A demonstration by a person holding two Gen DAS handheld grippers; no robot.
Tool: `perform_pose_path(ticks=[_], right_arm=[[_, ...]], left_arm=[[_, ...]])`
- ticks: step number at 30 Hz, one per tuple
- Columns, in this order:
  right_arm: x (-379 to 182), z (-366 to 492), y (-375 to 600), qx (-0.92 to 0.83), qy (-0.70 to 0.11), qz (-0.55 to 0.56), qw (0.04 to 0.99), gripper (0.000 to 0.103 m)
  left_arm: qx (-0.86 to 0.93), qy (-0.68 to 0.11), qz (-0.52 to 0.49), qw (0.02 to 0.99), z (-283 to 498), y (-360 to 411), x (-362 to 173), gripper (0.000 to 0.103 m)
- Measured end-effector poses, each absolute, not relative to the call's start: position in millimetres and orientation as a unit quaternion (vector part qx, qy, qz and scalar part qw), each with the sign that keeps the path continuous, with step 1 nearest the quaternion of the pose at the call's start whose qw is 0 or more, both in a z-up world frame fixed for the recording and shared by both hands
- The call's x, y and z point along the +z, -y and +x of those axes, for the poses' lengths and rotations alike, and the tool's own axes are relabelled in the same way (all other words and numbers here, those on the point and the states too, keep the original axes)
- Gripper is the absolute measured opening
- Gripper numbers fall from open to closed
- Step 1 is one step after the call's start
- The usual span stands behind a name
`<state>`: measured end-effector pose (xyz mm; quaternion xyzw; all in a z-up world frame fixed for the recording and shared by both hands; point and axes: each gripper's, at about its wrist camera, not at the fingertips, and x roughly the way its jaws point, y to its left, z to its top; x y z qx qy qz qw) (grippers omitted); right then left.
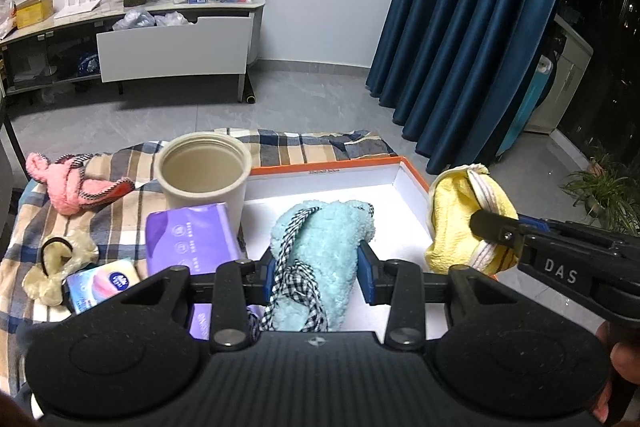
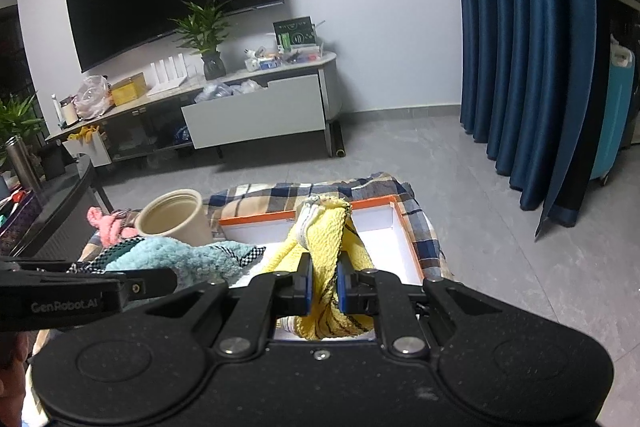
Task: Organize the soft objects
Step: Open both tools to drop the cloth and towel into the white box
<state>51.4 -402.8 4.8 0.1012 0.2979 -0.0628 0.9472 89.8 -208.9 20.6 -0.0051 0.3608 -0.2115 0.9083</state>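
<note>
Both tongs are loaded. The left tongs (image 1: 318, 273) are clamped on a fluffy light-blue towel (image 1: 320, 255) with checked black-and-white trim, the blue pads pressing into it from both sides. It hangs over the white floor of the orange-rimmed box (image 1: 332, 169), and whether its lower end touches the bottom cannot be told.

Over on the right, the right tongs (image 2: 323, 283) pinch a yellow towel (image 2: 326, 247) with a white striped edge, squeezed narrow between the pads and bunched up above them. It is held at the box's right-hand side, just above the rim in the left wrist view.

The box sits on a plaid cloth (image 1: 280, 147) spread over the worktop. Just beside its left wall stands an empty beige cup (image 1: 204, 173), upright, with a purple tissue pack (image 1: 192, 239) in front of it. Further left a pink towel (image 1: 72, 187) lies crumpled on the plaid. A cream scrunchie (image 1: 56, 263) and a small blue tissue packet (image 1: 102, 285) lie near the front edge.
</note>
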Motion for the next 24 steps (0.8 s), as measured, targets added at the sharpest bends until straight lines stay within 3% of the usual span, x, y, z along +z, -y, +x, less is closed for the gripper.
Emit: perform_pose_path(ticks=[12, 13, 14, 15, 16, 17, 24], right_arm=[[-13, 97, 422, -0.071, -0.318, 0.098, 0.940, 0.016], [-13, 100, 423, -0.072, -0.316, 0.097, 0.941, 0.019], [-13, 102, 425, -0.075, -0.312, 0.097, 0.942, 0.028], [-13, 104, 428, -0.076, -0.305, 0.099, 0.944, 0.039], [-12, 106, 429, -0.078, -0.300, 0.101, 0.945, 0.058], [-11, 106, 430, -0.078, -0.294, 0.104, 0.947, 0.064], [2, 91, 426, -0.082, -0.280, 0.104, 0.951, 0.064]], left_arm=[[-0.209, -0.385, -0.001, 0.899, 118, 230, 5, 0.040], [-0.209, -0.387, -0.002, 0.898, 121, 232, 4, 0.041], [-0.209, -0.389, -0.003, 0.897, 124, 233, 3, 0.042], [-0.210, -0.390, -0.006, 0.897, 127, 234, 2, 0.046], [-0.215, -0.390, -0.010, 0.895, 131, 235, 1, 0.053], [-0.222, -0.391, -0.017, 0.893, 134, 236, 0, 0.053], [-0.227, -0.384, -0.024, 0.895, 133, 232, 7, 0.063]])
